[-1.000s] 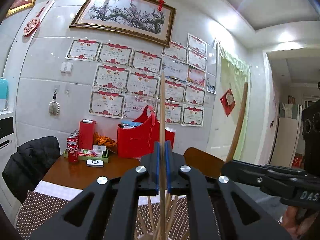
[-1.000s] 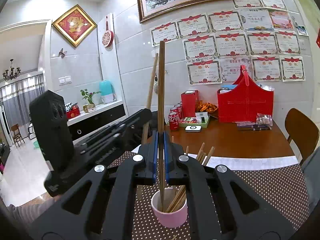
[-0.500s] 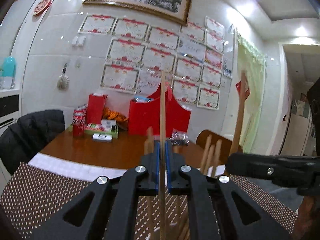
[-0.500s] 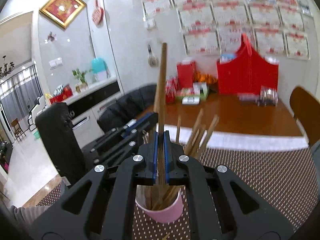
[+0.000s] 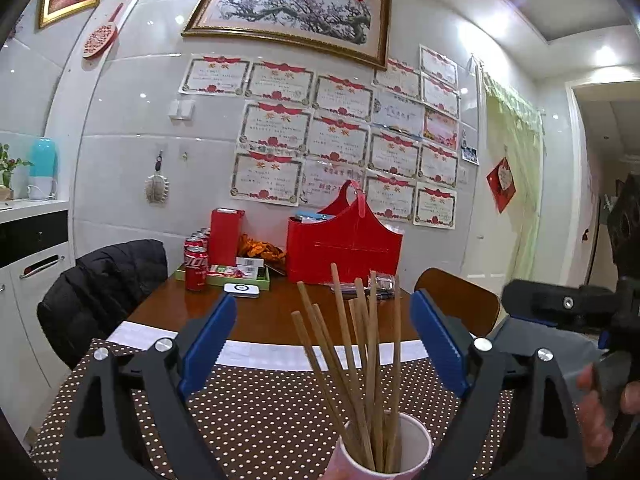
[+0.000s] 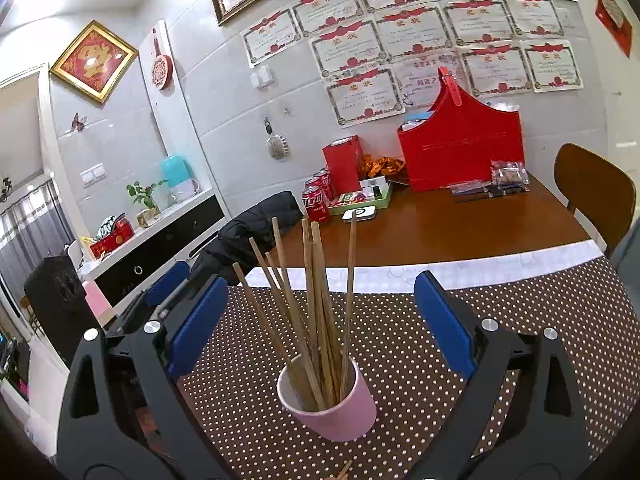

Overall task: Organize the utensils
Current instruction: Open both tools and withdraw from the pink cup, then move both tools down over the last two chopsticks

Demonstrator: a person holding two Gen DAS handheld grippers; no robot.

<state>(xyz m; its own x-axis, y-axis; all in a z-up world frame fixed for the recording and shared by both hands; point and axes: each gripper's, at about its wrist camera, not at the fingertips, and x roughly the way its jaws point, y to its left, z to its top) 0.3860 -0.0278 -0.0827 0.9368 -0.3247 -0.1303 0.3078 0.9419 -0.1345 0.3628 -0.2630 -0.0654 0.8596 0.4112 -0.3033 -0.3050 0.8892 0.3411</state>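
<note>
Pink cup [image 6: 332, 404] upright on dotted mat [image 6: 420, 344], holding wooden chopsticks [image 6: 316, 312] fanned above its rim. Left gripper [image 5: 324, 344] with jaws wide apart, empty, cup just below. Right gripper [image 6: 320, 320] likewise spread, empty, flanking the cup. Beyond the cup: red basket [image 6: 460, 148], cola cans [image 6: 316, 202].

Red gift bag [image 6: 460, 148] centre-right on the wooden table [image 6: 440, 228], cola cans [image 6: 316, 202] left of it, black jacket [image 5: 104, 292] at left, framed blossom painting [image 5: 292, 14] up top
</note>
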